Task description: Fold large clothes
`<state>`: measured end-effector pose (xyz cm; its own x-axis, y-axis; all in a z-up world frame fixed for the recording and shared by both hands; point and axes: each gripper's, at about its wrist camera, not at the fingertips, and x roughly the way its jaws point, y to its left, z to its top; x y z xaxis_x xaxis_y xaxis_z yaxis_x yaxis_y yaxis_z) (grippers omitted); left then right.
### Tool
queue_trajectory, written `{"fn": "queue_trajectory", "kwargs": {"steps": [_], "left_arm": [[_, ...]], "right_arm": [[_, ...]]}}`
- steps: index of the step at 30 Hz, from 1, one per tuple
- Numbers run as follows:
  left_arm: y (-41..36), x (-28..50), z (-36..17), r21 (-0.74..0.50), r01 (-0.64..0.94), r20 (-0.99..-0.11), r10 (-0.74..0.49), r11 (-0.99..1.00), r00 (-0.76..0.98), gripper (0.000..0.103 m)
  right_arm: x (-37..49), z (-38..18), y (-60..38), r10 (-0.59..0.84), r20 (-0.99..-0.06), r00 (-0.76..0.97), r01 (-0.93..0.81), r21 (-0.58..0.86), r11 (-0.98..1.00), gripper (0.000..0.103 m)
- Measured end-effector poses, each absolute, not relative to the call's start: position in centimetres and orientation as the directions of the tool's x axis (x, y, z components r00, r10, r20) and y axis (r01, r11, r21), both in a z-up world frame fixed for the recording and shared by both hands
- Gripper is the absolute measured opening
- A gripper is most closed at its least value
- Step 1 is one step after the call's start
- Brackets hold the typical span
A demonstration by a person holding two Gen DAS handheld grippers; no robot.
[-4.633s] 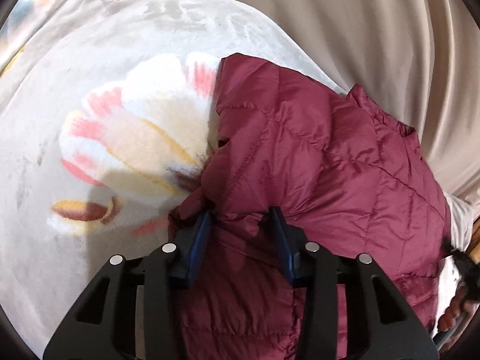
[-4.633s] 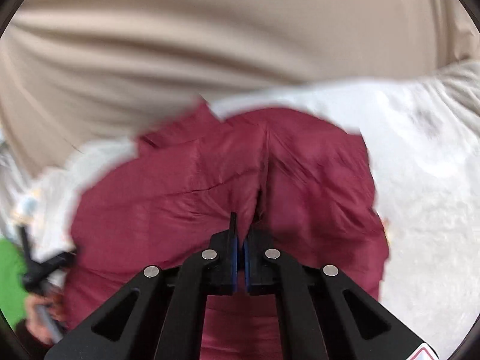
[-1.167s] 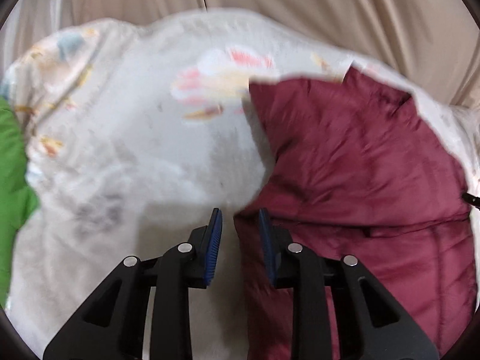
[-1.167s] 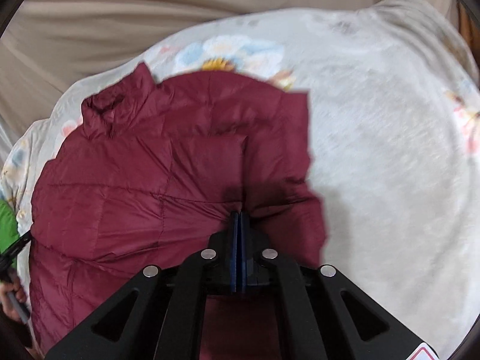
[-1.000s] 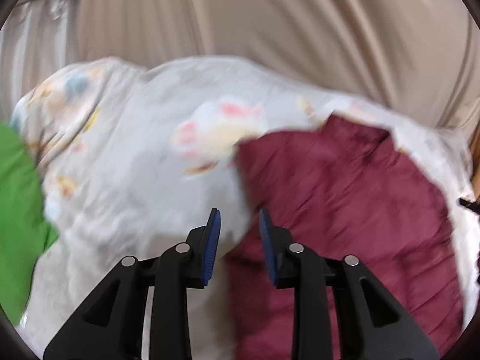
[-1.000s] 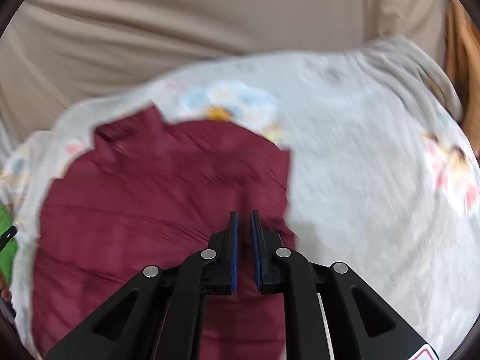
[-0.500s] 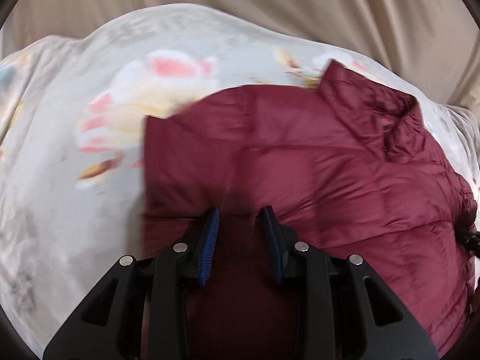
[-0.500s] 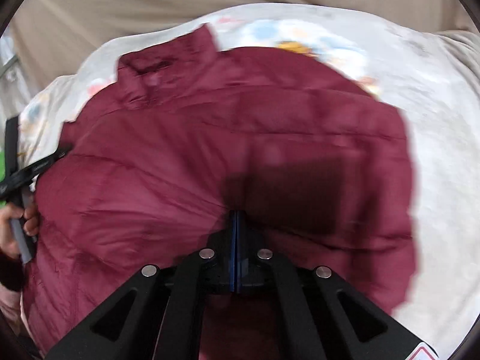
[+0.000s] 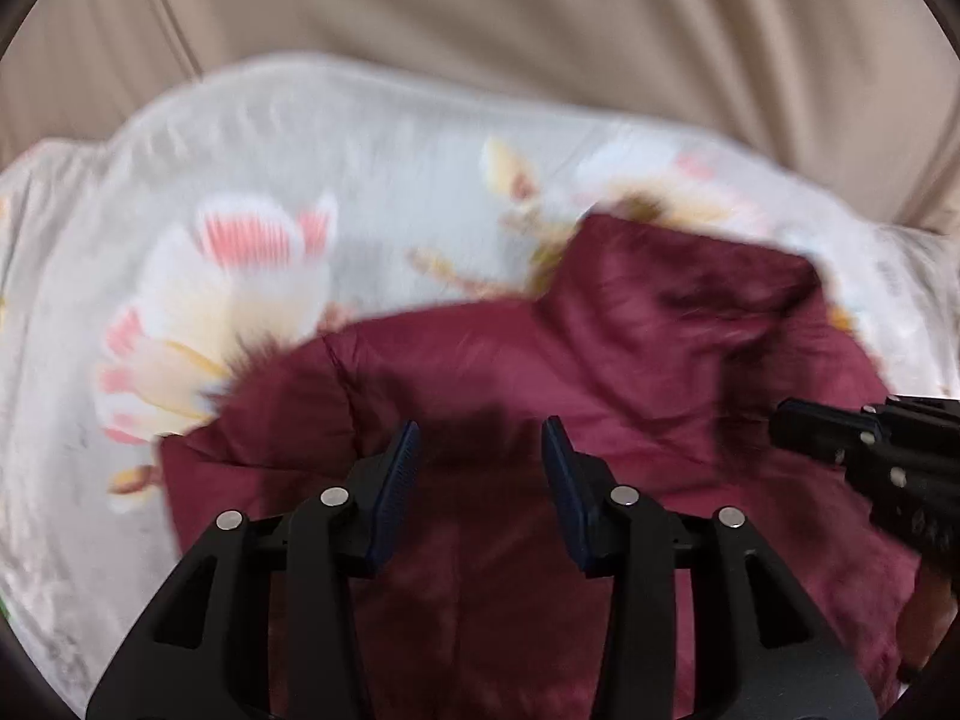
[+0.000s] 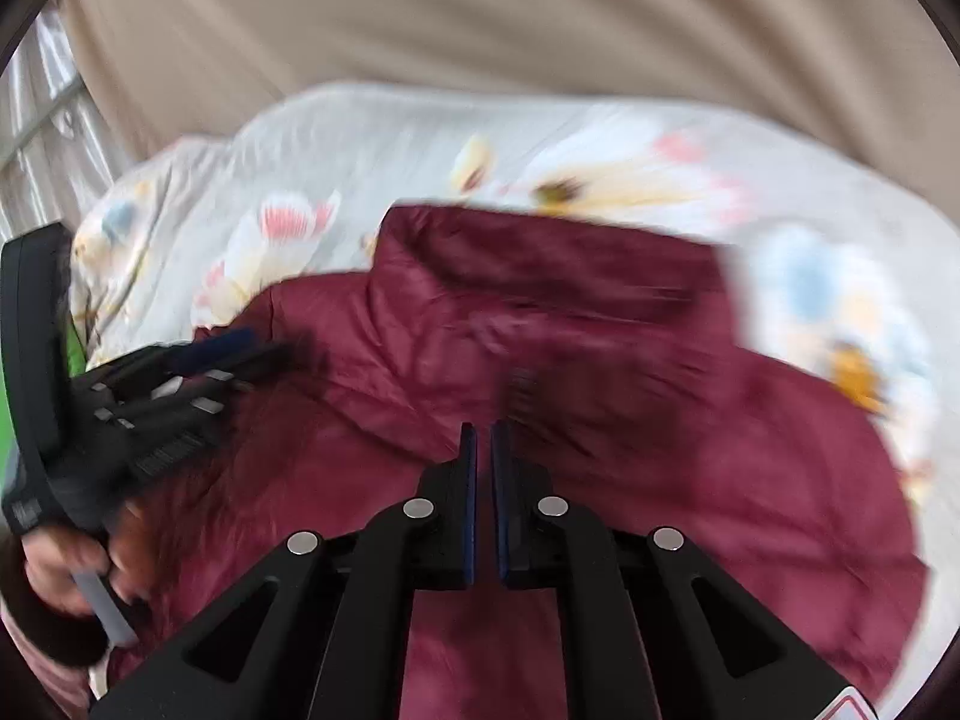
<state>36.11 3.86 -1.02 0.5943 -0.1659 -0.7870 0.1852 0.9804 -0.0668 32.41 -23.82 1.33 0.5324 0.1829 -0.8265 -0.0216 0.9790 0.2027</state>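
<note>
**Jacket part-folded, both grippers free of it**

Progress, as I judge it: maroon quilted puffer jacket lies mid-frame on the floral bedspread, sleeves apparently tucked in so the body reads as a compact block, collar toward upper right. A final fold and tidy look left.

My left gripper has just been widening its jaws; they stand spread above the cloth, nothing pinched. My right gripper shows a slim gap between pads, nothing caught, and the gap has only just reappeared.

Shell: slick, puffy, stitched in channels, soft creases. Bedspread: matte, pale, pink and yellow blooms. Beige drape hangs behind.
</note>
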Motion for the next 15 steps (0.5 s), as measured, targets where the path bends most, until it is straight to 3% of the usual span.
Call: {"fn": "queue_trajectory", "kwargs": {"steps": [5, 7, 11, 15], "left_arm": [[5.2, 36.6, -3.8, -0.069, 0.165, -0.765, -0.158, 0.984, 0.624, 0.043], [5.2, 36.4, -4.1, -0.061, 0.165, -0.755, -0.154, 0.984, 0.637, 0.043], [5.3, 36.3, -4.2, -0.052, 0.167, -0.748, -0.149, 0.985, 0.646, 0.043], [5.6, 35.4, -2.9, -0.063, 0.173, -0.739, -0.162, 0.983, 0.654, 0.043]], "right_arm": [[37.0, -2.8, -22.7, 0.178, -0.851, 0.494, -0.023, 0.192, 0.981, 0.000], [37.6, -2.3, -24.2, 0.196, -0.814, 0.547, 0.023, 0.248, 0.969, 0.000], [35.8, -0.4, -28.4, 0.081, -0.709, 0.701, 0.187, 0.292, 0.938, 0.000], [30.8, 0.6, -31.7, 0.061, -0.691, 0.720, 0.208, 0.298, 0.932, 0.003]]}}
